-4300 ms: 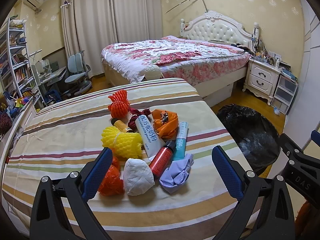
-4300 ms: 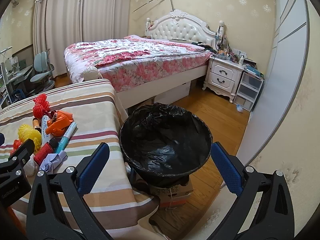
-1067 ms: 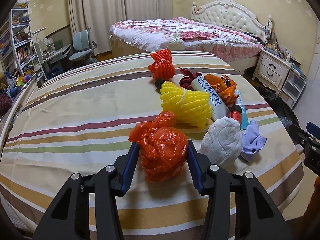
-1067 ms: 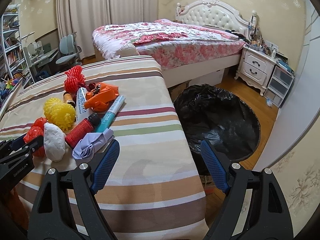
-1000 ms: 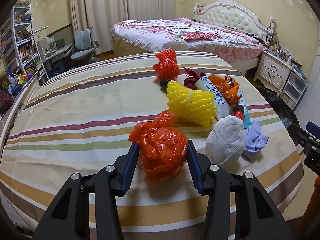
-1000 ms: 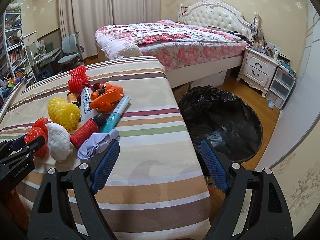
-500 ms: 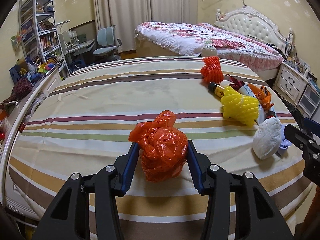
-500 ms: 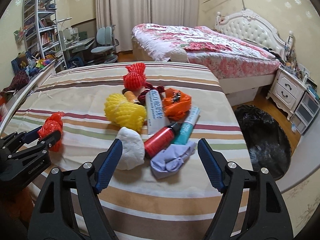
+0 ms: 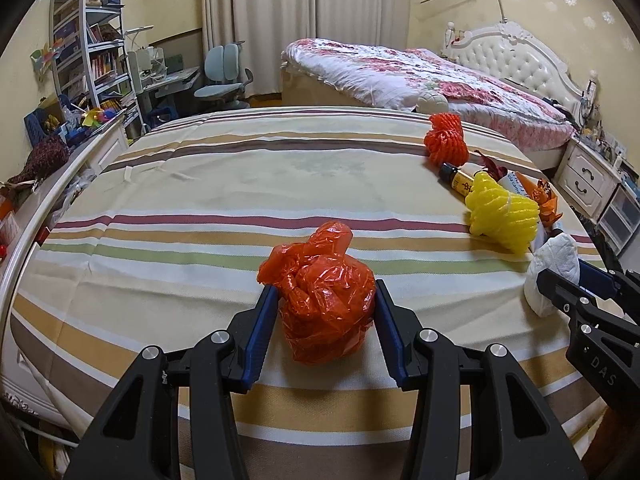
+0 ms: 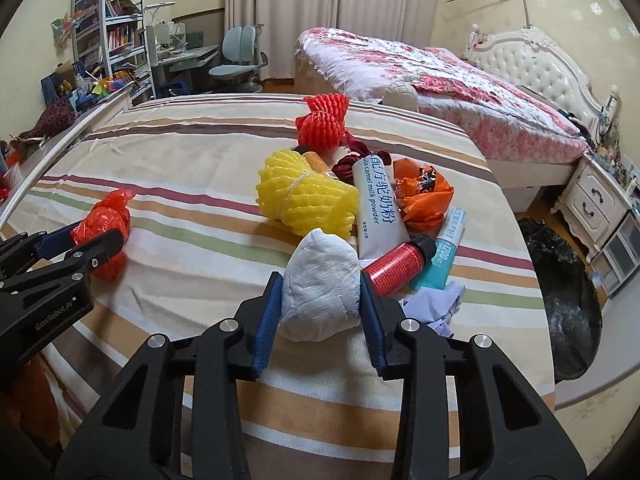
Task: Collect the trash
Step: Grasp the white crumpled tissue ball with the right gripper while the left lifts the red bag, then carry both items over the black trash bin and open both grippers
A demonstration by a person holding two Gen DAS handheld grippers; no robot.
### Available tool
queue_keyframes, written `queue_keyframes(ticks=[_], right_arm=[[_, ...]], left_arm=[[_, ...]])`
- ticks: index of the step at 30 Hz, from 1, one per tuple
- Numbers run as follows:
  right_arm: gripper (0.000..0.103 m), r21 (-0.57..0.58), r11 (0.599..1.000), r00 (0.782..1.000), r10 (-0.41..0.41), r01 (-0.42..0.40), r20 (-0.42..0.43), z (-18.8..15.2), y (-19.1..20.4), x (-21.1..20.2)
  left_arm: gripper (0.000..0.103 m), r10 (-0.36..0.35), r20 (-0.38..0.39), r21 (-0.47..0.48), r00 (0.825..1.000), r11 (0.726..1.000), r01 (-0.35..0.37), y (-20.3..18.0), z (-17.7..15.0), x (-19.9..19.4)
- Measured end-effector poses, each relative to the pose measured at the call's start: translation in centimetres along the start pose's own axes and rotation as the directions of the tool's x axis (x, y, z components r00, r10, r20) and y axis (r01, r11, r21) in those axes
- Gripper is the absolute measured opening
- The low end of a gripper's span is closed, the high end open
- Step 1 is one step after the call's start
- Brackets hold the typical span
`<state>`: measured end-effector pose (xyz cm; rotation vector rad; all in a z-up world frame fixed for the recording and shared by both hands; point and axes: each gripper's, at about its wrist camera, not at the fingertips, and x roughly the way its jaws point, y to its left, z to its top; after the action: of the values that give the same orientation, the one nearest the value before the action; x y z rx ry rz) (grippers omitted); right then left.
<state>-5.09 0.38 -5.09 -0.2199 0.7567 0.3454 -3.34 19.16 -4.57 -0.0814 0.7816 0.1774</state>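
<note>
In the left wrist view, the left claw (image 9: 322, 312) at lower centre clamps a crumpled red plastic bag (image 9: 320, 300) over the striped counter (image 9: 200, 220).

In the right wrist view, the right claw (image 10: 318, 300) has just been closing; its pads press a white paper wad (image 10: 320, 288) at frame centre, just beside the red bottle (image 10: 400, 266).

Right gripper (image 10: 320, 300) swings off the black-lined bin (image 10: 568, 296), now over the striped bedspread (image 10: 192, 184); its jaws have just been closing and now pinch the white paper wad (image 10: 320, 292). Left gripper (image 9: 324, 320) goes from wide open to clamped on the orange plastic bag (image 9: 324, 300), now pulled clear of the pile toward the bedspread's left edge.
</note>
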Motion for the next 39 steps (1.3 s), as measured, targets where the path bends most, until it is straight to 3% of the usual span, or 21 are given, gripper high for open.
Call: queue_keyframes(ticks=[8, 16, 29, 39], right_arm=[[0.036, 0.065, 0.998, 0.998, -0.007, 0.002, 0.070, 0.8, -2.3, -2.6], [0.036, 0.146, 0.987, 0.991, -0.079, 0.063, 0.105, 1.0, -6.8, -4.4], [0.037, 0.305, 0.920, 0.953, -0.286, 0.246, 0.096, 0.2, -18.6, -5.4], [0.037, 0.377, 0.877, 0.939, -0.340, 0.297, 0.050, -0.8, -25.1, -3.1]], left_arm=[[0.048, -0.032, 0.036, 0.024, 0.999, 0.999, 0.032, -1.6, 0.5, -1.3], [0.048, -0.102, 0.076, 0.075, 0.992, 0.993, 0.096, -5.1, 1.8, -2.2], [0.048, -0.276, 0.118, 0.209, 0.954, 0.946, 0.248, -16.0, 4.4, -2.8], [0.048, -0.359, 0.110, 0.292, 0.927, 0.903, 0.315, -24.5, 5.7, -1.2]])
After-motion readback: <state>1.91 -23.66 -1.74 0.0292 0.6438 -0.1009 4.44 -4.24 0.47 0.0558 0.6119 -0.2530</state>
